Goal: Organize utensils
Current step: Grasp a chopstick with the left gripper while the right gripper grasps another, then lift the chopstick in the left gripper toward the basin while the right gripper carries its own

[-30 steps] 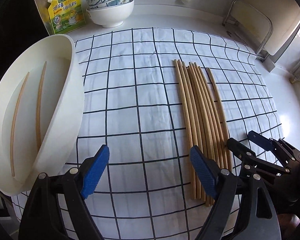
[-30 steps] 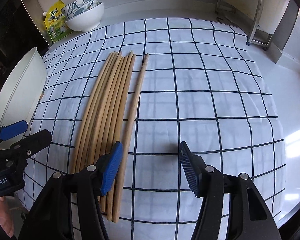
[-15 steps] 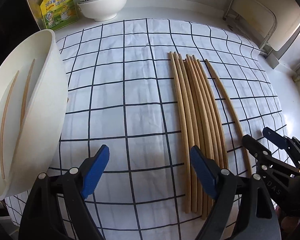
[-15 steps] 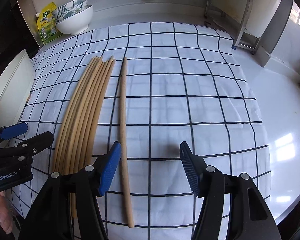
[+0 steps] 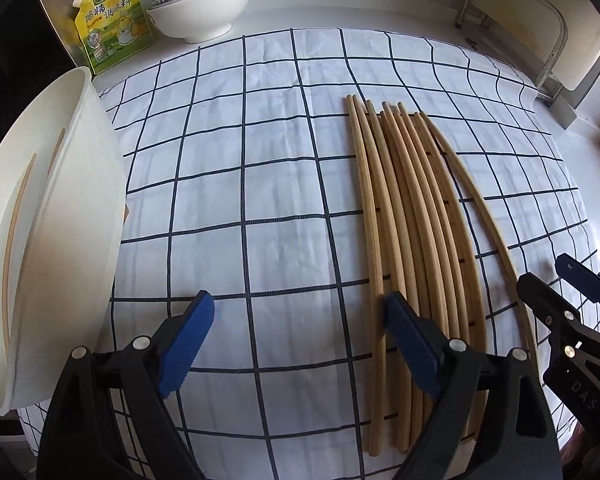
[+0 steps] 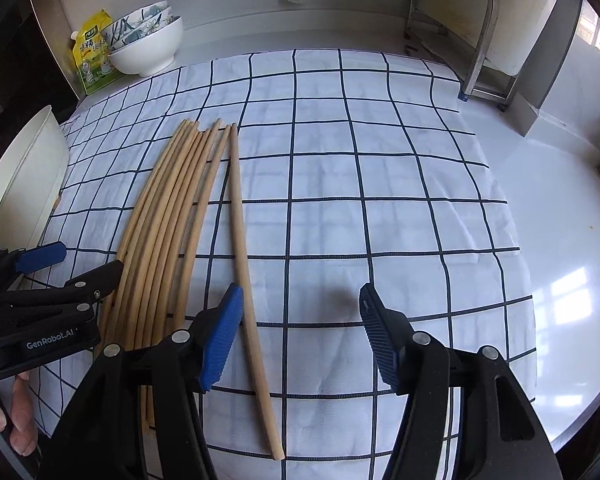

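Left gripper (image 5: 296,338): jaws opening, nothing held between them. Right gripper (image 6: 300,334): spread, nothing gripped; single chopstick (image 6: 247,292) lies just inside its 9 o'clock pad.

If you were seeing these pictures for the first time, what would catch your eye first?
The bundle of wooden chopsticks lying on the blue-checked white cloth, one chopstick set apart at its right. At the cloth's left edge a white tub holds two more chopsticks.
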`<state>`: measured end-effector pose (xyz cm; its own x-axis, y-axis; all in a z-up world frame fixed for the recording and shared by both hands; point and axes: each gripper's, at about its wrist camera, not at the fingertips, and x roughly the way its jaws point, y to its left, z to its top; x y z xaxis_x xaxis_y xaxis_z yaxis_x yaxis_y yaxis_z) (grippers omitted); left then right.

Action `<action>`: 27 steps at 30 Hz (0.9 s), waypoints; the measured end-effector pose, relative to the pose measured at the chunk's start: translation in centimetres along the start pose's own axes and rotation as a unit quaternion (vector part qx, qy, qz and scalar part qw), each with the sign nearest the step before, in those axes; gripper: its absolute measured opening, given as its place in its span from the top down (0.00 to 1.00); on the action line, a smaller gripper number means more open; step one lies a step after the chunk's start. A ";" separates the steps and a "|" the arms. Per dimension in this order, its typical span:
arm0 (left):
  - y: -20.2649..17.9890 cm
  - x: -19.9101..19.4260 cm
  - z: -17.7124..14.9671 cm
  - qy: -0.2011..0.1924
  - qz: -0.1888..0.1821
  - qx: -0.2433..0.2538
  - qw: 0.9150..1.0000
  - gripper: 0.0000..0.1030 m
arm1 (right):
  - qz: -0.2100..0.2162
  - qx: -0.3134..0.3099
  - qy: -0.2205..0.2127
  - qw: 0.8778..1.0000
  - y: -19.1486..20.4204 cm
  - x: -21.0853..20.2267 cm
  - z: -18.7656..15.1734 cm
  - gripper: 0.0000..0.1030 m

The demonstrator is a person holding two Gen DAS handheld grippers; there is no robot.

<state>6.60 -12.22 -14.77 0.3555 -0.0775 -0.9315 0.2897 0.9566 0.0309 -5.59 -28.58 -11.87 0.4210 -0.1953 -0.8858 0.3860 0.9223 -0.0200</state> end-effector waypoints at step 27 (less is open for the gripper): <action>-2.7 -0.3 1.8 -0.005 -0.027 0.023 0.999 0.93 | 0.033 -0.082 -0.014 0.996 3.1 0.8 0.4 0.94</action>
<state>7.35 -15.26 -13.94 0.3460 -0.1319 -0.9289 0.3494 0.9370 -0.0029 -3.71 -25.99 -12.46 0.4644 -0.1402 -0.8745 0.2185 0.9750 -0.0403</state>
